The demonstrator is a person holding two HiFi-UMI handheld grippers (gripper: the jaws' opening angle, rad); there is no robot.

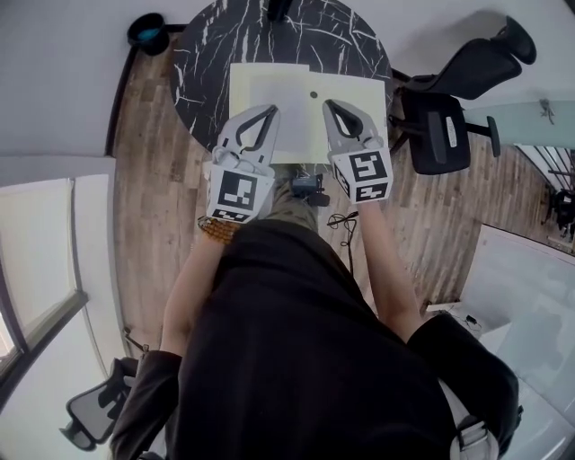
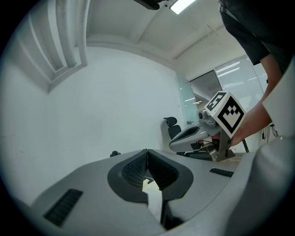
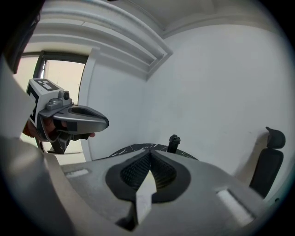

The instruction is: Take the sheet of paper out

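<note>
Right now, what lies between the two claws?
Only the pale sheet of paper, lying flat on the table; the head view shows this.

**Clearance around the table top**

Approach is open from the near edge of the table point(image 1: 202, 54). The left gripper point(image 1: 271, 109) and right gripper point(image 1: 328, 104) are there, fingers together on each, with a lane between them over the paper point(image 1: 296, 99).

- **On the table:** a dark post point(image 1: 278, 9) stands at the far rim, well apart from both grippers. Bare marble strips flank the paper left and right.
- **Right side:** boxed in by an office chair point(image 1: 440, 126) just beside the rim.
- **Left side:** opens onto wood floor point(image 1: 148, 180).
- **Near edge:** a small black device point(image 1: 308, 187) sits between the gripper bodies.
</note>
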